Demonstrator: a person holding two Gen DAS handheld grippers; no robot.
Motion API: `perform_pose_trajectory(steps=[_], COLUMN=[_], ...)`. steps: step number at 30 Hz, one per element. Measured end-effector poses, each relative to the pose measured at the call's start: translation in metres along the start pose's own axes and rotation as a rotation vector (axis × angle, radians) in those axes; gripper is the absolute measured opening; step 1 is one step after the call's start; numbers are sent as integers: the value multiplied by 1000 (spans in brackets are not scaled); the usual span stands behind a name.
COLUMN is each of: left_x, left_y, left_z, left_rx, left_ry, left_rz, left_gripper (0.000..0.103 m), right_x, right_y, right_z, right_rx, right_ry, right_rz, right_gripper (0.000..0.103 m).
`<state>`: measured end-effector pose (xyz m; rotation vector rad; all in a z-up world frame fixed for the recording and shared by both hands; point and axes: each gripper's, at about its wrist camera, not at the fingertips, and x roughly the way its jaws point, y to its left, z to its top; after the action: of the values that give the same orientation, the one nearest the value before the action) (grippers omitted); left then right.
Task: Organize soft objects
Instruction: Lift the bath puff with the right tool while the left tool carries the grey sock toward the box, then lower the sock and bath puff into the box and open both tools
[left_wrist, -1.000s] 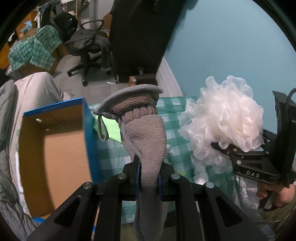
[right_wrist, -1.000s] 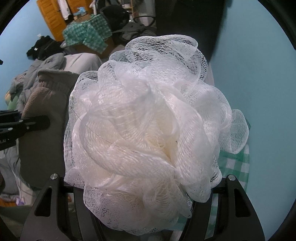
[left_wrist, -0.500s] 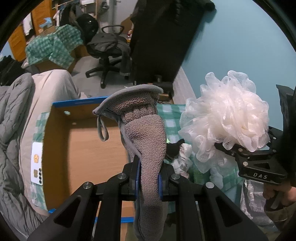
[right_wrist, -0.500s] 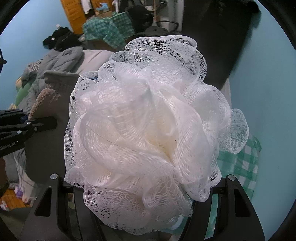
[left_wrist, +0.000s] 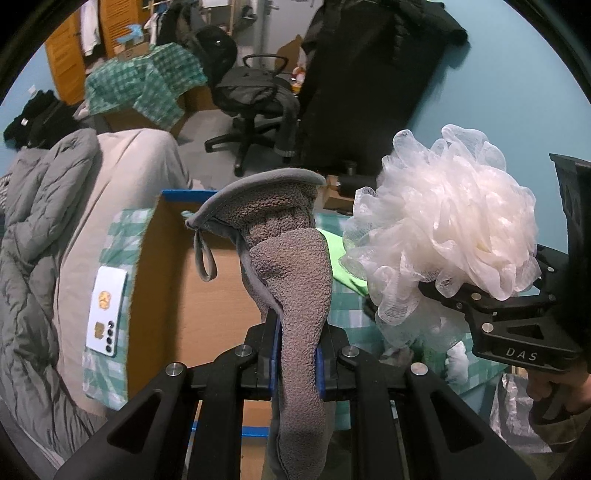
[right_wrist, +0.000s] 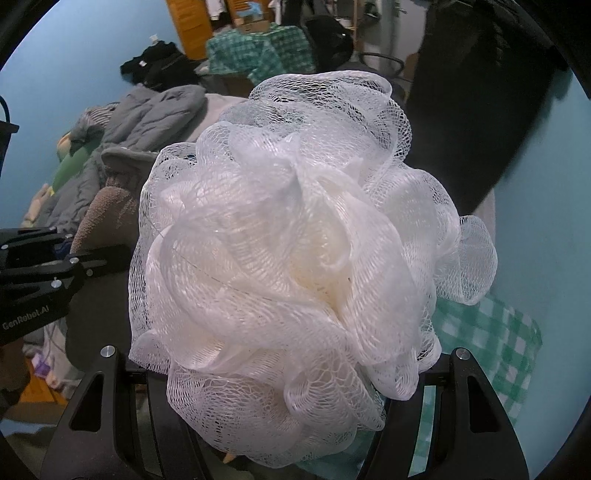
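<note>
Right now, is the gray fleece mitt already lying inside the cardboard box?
No, the gray fleece mitt is clamped upright in the left tongs, in front of the cardboard box.

Black gripper (left_wrist: 297, 363), silver screws, blue pads (left_wrist: 320, 373)

Slipper (left_wrist: 291, 258) left of loofah (left_wrist: 443, 218), box (left_wrist: 192, 280) behind

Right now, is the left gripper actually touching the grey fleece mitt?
Touching. The left wrist view shows the left gripper with blue pads pressed against both sides of the grey fleece mitt, pinching it.
</note>
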<state>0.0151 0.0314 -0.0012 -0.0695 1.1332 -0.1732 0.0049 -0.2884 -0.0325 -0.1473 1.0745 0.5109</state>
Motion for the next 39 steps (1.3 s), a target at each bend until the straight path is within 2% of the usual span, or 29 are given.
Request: perform_pose_trajectory(steps=[17, 34, 39], left_x=[22, 61, 69], left_y=[61, 88, 95], left_z=[-8, -12, -14], left_rx=[-67, -58, -76], left_ry=[38, 104, 125], left_rz=[78, 154, 173], left_gripper=[15, 15, 17], right_x=[32, 83, 93], right_y=[32, 61, 63], right_z=[33, 58, 60], right_rx=[-79, -121, -120], right_ry=[35, 117, 144], right_rz=[77, 121, 121], right_gripper=[64, 65, 69])
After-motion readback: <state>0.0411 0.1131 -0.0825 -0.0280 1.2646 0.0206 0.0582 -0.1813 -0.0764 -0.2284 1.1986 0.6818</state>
